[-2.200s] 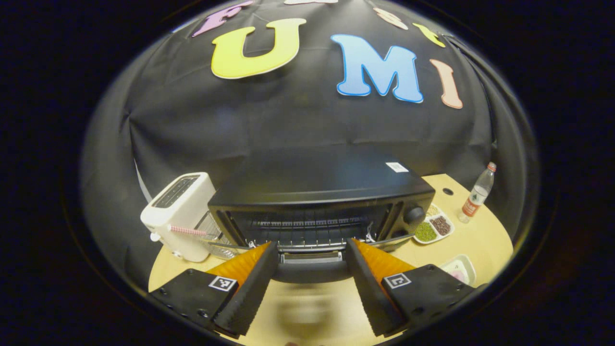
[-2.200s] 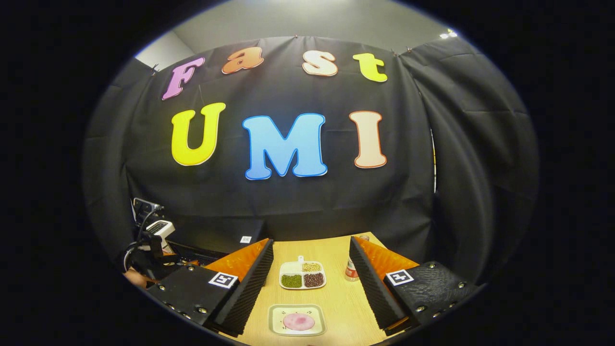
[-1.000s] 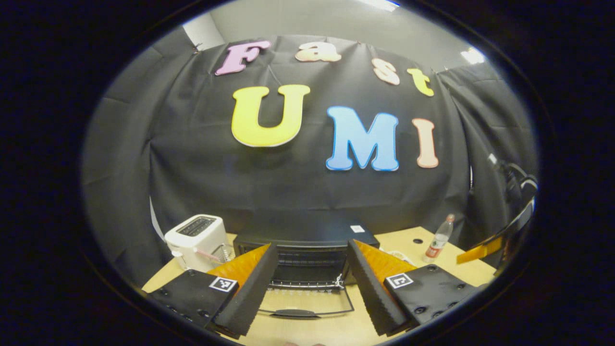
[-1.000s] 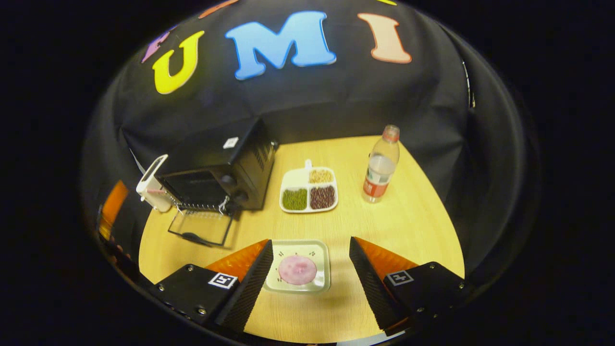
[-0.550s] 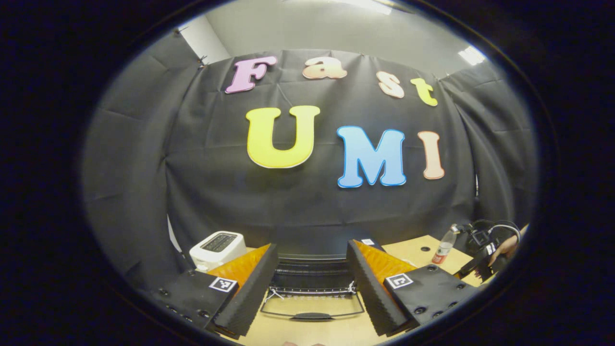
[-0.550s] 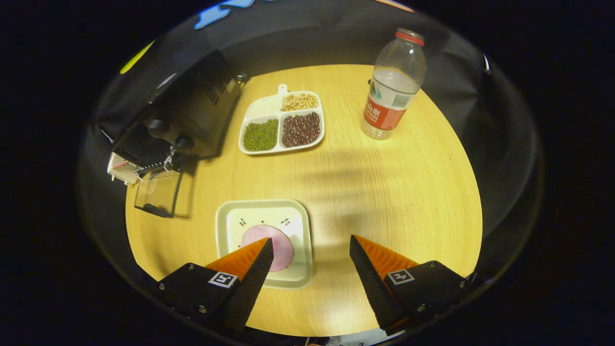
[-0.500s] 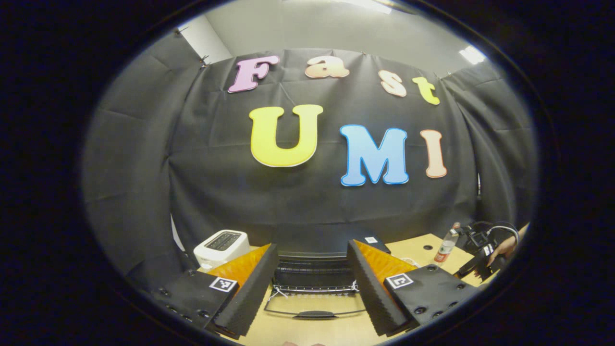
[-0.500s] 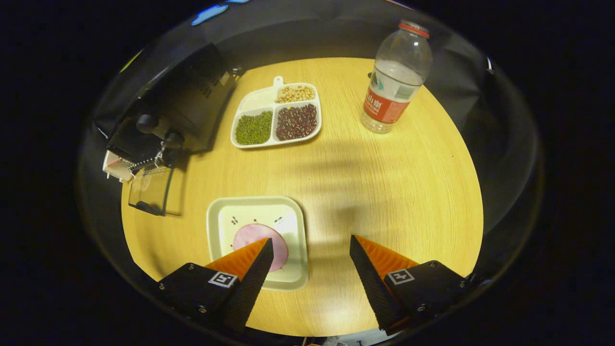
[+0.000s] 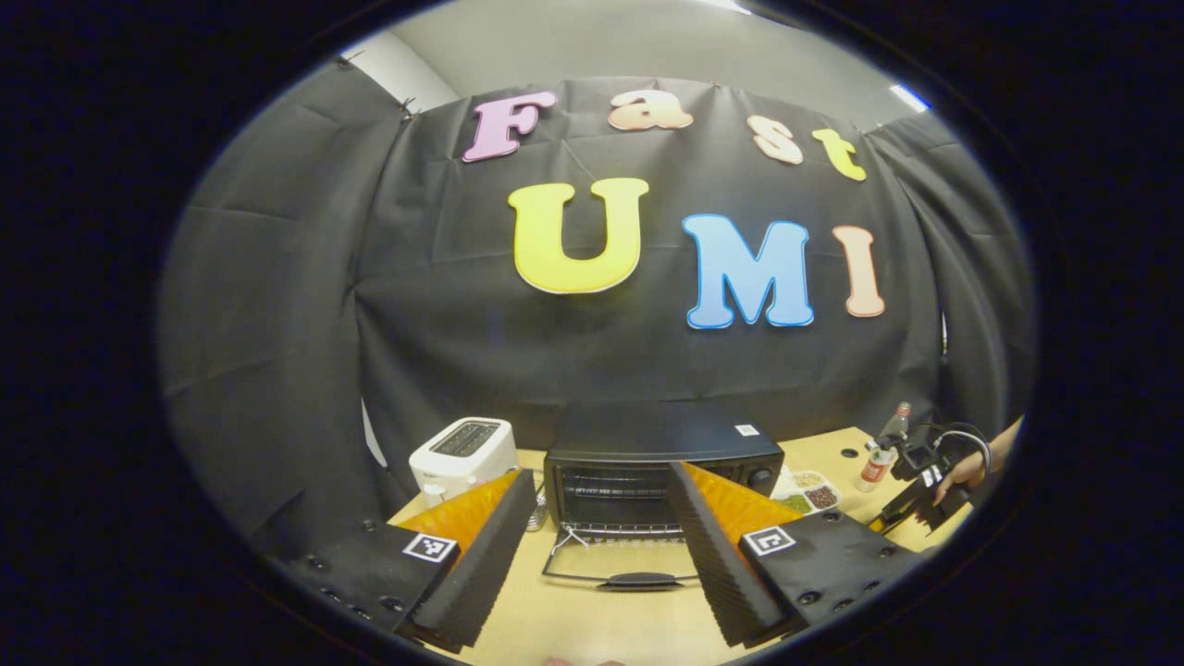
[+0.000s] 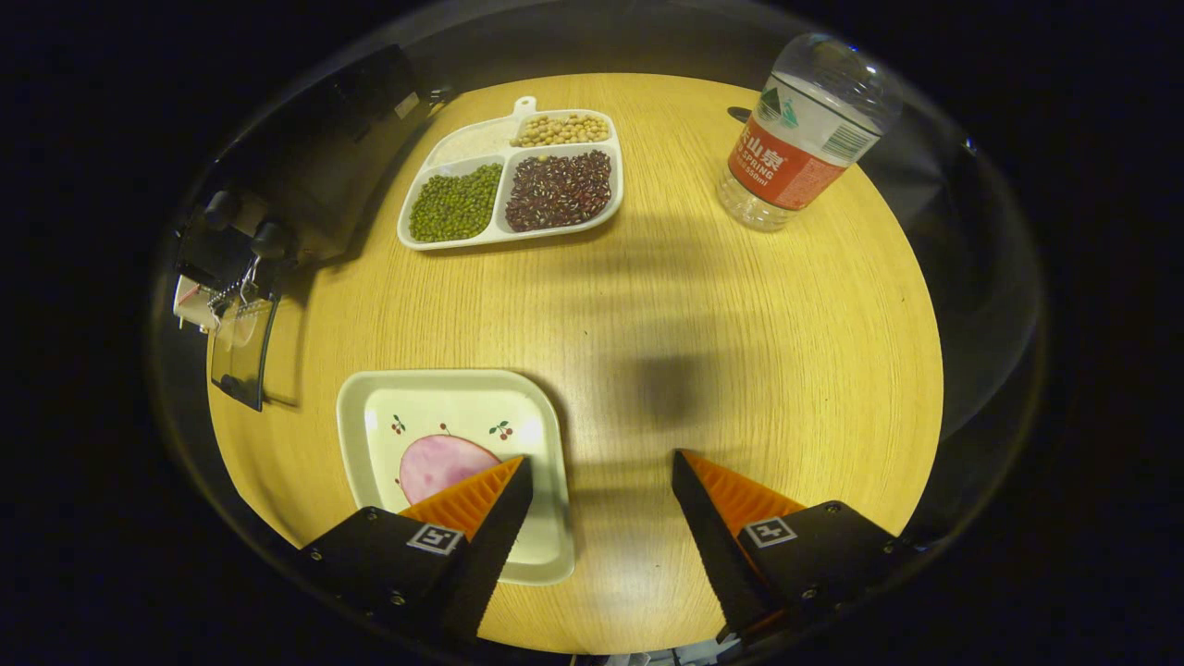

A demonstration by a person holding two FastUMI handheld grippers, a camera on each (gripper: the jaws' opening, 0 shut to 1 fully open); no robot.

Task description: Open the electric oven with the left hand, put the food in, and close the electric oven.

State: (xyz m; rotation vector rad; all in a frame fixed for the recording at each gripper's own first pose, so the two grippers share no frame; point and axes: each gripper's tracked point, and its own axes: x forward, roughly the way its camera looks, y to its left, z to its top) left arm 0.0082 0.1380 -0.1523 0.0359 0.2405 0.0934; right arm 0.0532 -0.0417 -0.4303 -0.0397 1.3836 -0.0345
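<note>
Oven [image 9: 661,458] w/ door [image 9: 618,566] dropped flat on bench [image 10: 703,305]. Left tool [image 9: 601,546], fingers apart, faces oven. Right tool [image 10: 601,518], fingers apart, straddles plate [image 10: 370,407] rim nr. pink food [image 10: 439,465].

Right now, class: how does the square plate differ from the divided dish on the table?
The square plate carries one pink slice of food; the divided dish holds beans in separate compartments. The plate lies under the right tongs; the dish sits farther off, beside the oven. Both are pale and rest flat on the table.
</note>
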